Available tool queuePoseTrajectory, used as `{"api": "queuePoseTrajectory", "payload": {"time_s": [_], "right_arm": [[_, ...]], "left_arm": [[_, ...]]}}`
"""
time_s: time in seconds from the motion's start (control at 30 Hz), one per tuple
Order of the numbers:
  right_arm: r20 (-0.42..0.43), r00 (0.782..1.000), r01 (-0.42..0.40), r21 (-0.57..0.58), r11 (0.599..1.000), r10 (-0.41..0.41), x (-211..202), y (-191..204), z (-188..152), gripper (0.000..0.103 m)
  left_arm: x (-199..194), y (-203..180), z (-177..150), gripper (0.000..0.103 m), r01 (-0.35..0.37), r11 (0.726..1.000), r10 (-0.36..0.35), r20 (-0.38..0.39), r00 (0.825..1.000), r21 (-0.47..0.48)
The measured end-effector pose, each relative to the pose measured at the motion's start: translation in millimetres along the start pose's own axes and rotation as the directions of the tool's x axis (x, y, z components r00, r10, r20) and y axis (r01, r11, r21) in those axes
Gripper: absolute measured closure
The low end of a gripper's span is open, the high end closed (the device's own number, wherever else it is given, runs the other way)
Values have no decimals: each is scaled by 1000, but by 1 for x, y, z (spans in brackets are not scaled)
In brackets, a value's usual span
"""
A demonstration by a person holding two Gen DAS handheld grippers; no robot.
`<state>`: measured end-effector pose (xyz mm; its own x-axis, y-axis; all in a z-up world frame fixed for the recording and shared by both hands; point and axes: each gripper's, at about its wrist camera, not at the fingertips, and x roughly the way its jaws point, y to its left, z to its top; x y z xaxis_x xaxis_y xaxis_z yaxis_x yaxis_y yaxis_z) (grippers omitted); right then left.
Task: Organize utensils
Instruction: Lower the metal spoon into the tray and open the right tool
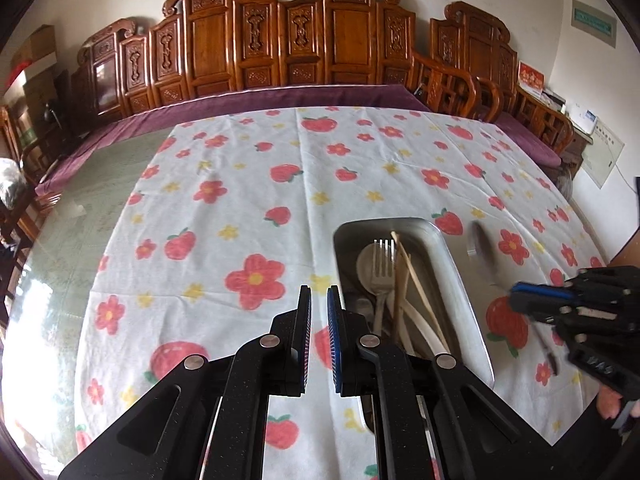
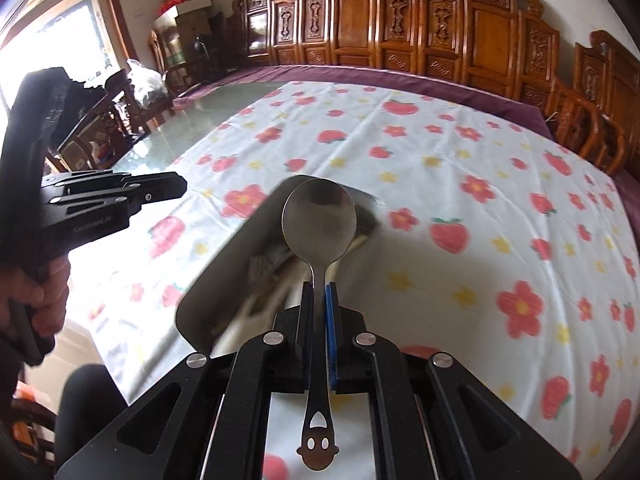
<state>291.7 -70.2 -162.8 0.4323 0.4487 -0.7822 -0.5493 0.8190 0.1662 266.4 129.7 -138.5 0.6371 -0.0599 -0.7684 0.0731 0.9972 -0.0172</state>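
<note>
A metal tray (image 1: 454, 268) lies on the tablecloth and holds a fork (image 1: 383, 266), wooden chopsticks (image 1: 414, 280) and white spoons (image 1: 368, 264). My left gripper (image 1: 321, 295) hovers just left of the tray, shut with nothing between its pads. My right gripper (image 2: 319, 289) is shut on the handle of a steel spoon (image 2: 319, 220). The spoon's bowl points forward over the tray (image 2: 224, 276), and a smiley cut-out marks the handle's end. In the left wrist view the right gripper (image 1: 516, 295) comes in from the right, its spoon (image 1: 482, 246) beside the tray's right rim.
A white tablecloth (image 1: 256, 184) with red flowers and strawberries covers most of a glass-topped table (image 1: 80, 232). A carved wooden bench (image 1: 280, 40) with a purple cushion runs along the far edge. A person's hand (image 2: 52, 296) grips the left tool (image 2: 120, 196). Boxes (image 2: 188, 4) are stacked at the back left.
</note>
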Motion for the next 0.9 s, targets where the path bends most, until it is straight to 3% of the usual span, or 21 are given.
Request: {"api": "queuePoseTrajectory", "payload": {"time_s": [0.17, 0.5, 0.9], "right_arm": [[-17, 999, -50, 18, 999, 51, 24, 28, 11, 96], [-49, 997, -56, 115, 992, 61, 65, 48, 18, 96], [-103, 994, 34, 121, 992, -22, 91, 35, 3, 95]], "left_arm": [[-9, 12, -2, 95, -7, 1000, 7, 14, 1000, -5], [-20, 35, -7, 95, -21, 999, 21, 26, 999, -30], [-17, 42, -11, 95, -31, 999, 32, 20, 999, -31]]}}
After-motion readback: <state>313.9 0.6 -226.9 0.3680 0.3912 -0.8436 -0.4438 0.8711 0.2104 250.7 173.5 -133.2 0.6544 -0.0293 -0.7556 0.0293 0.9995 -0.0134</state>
